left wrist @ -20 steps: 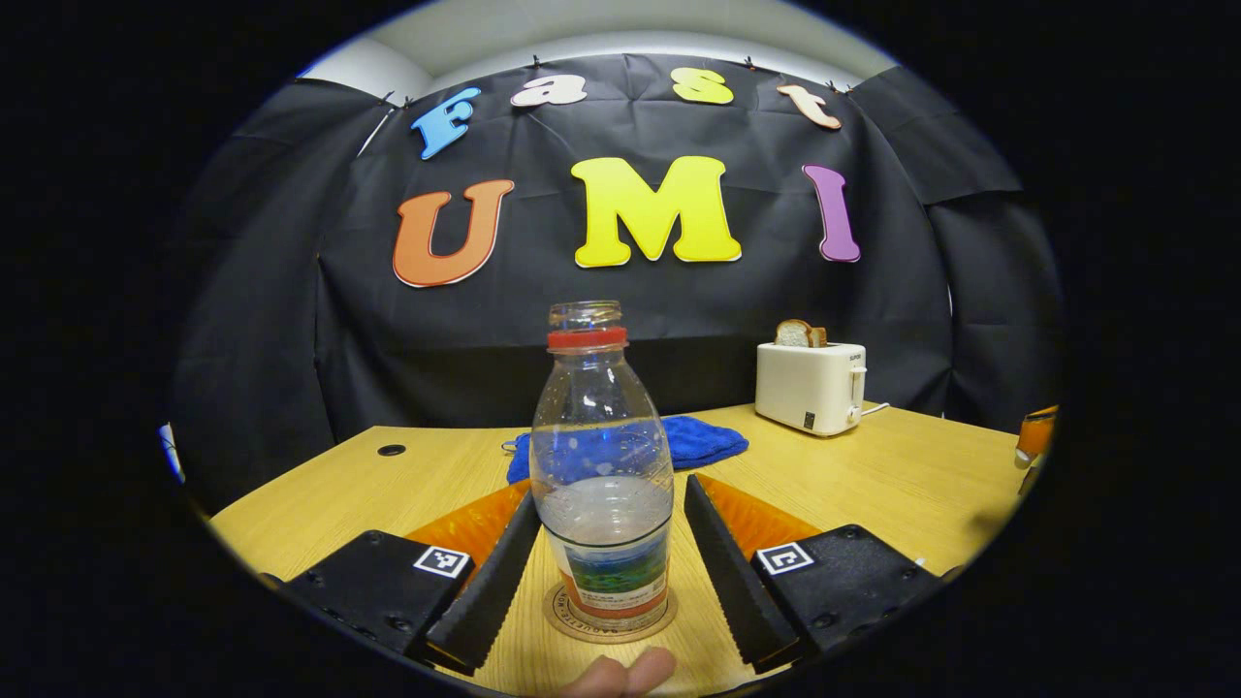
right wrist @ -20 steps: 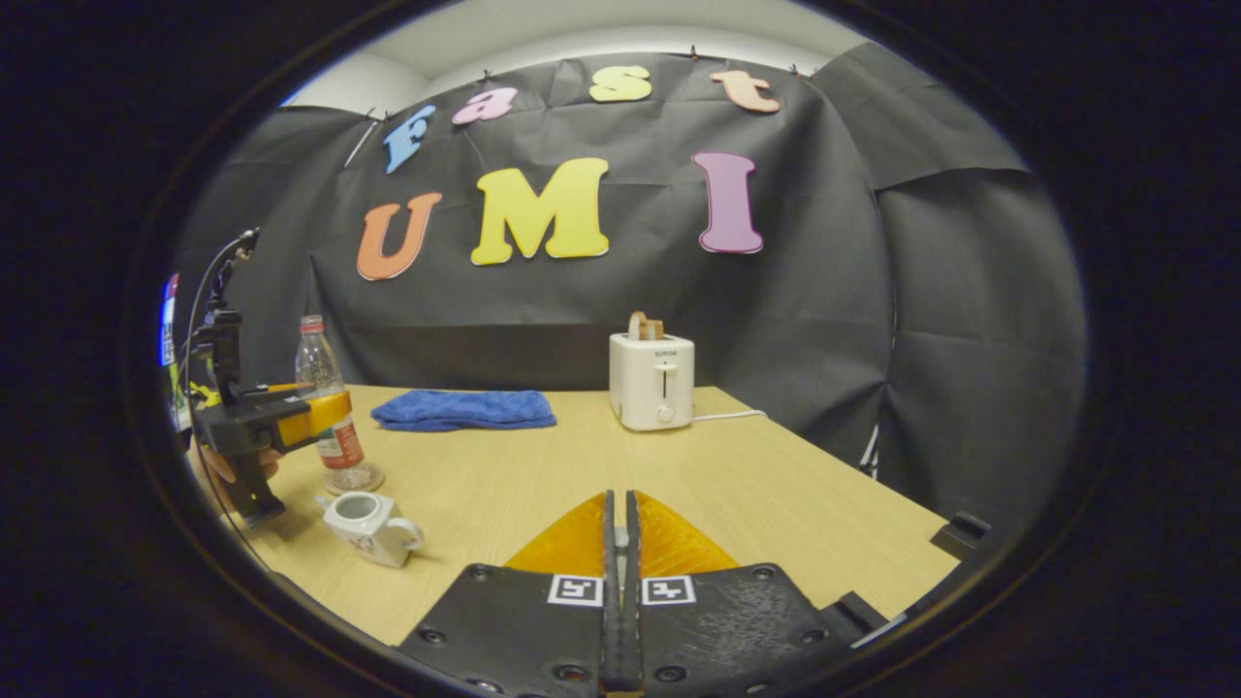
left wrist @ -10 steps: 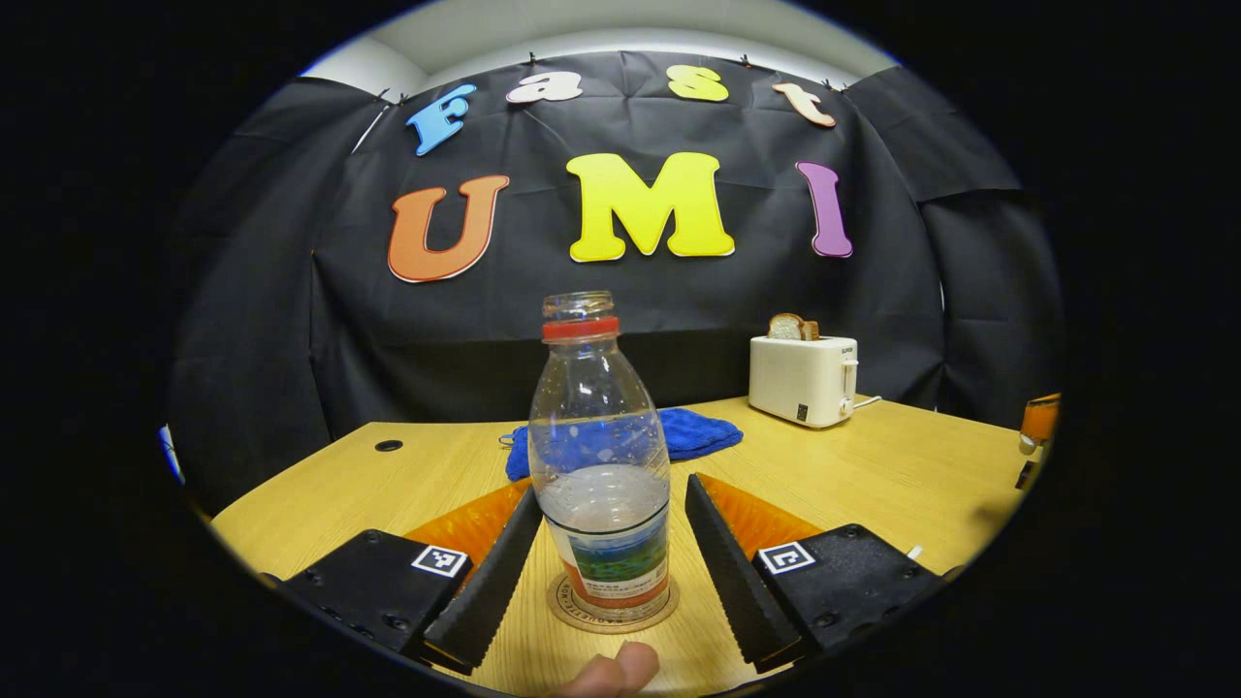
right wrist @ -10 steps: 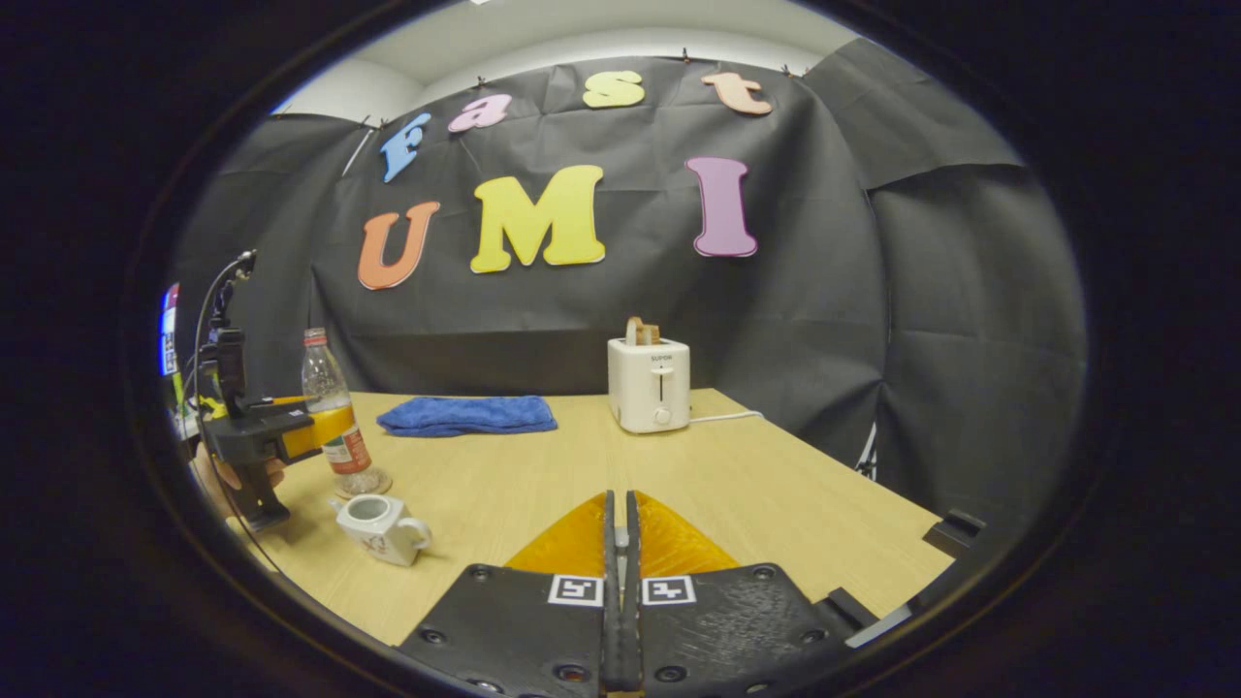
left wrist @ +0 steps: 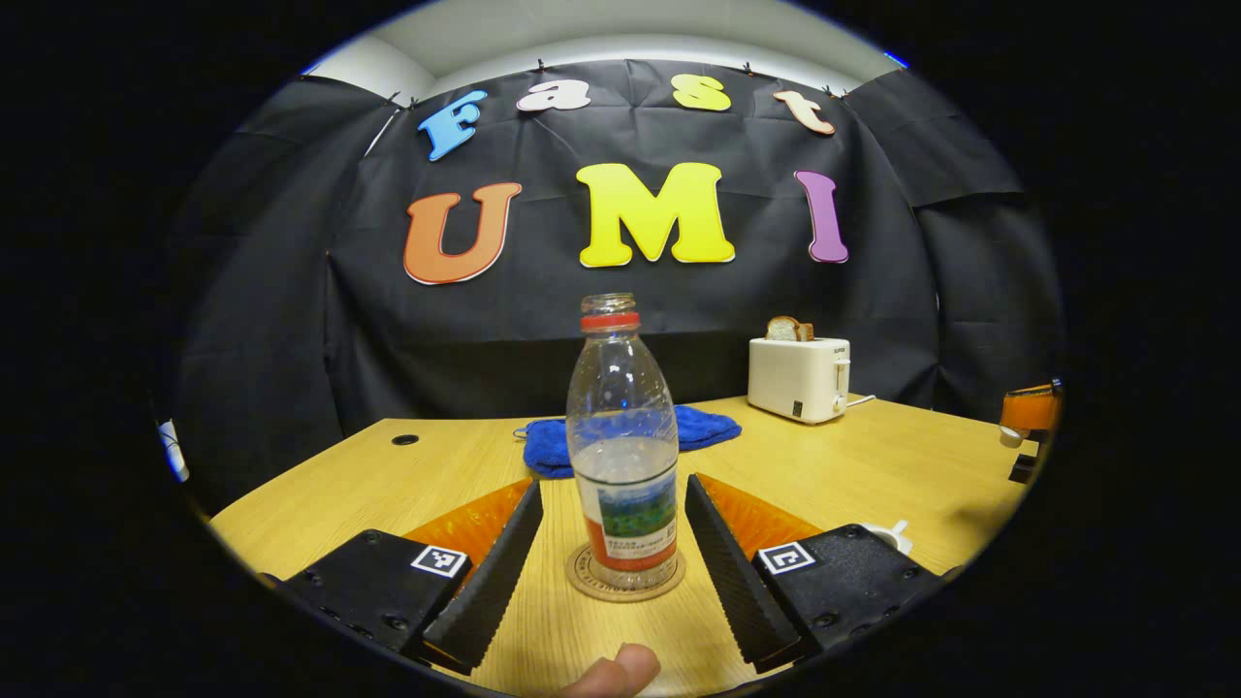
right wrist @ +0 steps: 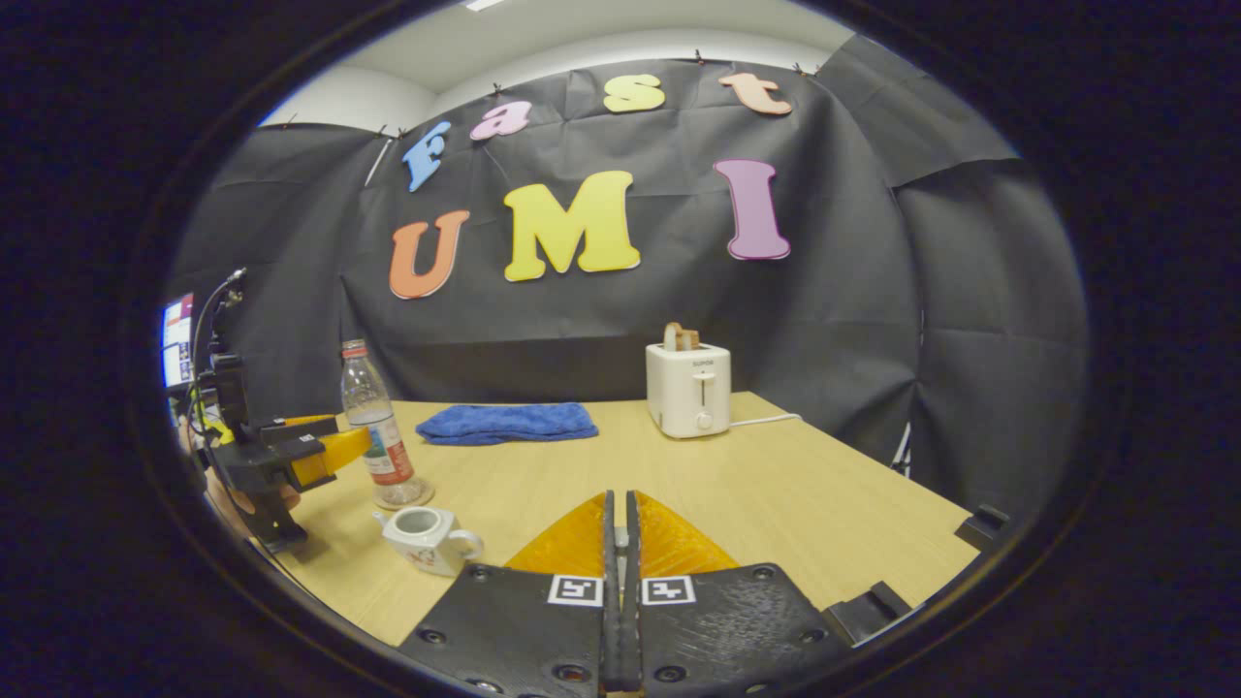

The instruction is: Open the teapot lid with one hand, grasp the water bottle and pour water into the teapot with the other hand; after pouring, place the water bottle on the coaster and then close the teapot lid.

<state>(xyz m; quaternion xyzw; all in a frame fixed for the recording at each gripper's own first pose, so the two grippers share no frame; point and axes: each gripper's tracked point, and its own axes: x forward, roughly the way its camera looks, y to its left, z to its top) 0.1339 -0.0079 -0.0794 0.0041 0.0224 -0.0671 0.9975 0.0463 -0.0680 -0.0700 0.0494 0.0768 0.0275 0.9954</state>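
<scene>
A clear water bottle (left wrist: pixel 625 456) with a red neck ring, no cap and some water stands upright on a round coaster (left wrist: pixel 582 586). My left gripper (left wrist: pixel 613 483) is open, its fingers either side of the bottle without touching it. The right gripper view has the bottle (right wrist: pixel 373 417), the coaster (right wrist: pixel 402 502) and the left gripper (right wrist: pixel 354 444) at the left. In front of them sits the white teapot (right wrist: pixel 422 538), lidless. My right gripper (right wrist: pixel 618 499) is shut with a thin slit. A pale piece under the right gripper (left wrist: pixel 1028 412) looks like the teapot lid.
A white toaster (left wrist: pixel 798 378) with bread stands at the back right of the wooden table (left wrist: pixel 902 475). A blue cloth (left wrist: pixel 553 446) lies behind the bottle. A thumb (left wrist: pixel 616 669) shows at the bottom edge. A white bit of the teapot (left wrist: pixel 887 533) peeks beside my left gripper's right finger.
The left gripper has drawn back from the bottle, which stays on the coaster and looks farther off. The right gripper has shifted, so the teapot sits closer to its fingers.
</scene>
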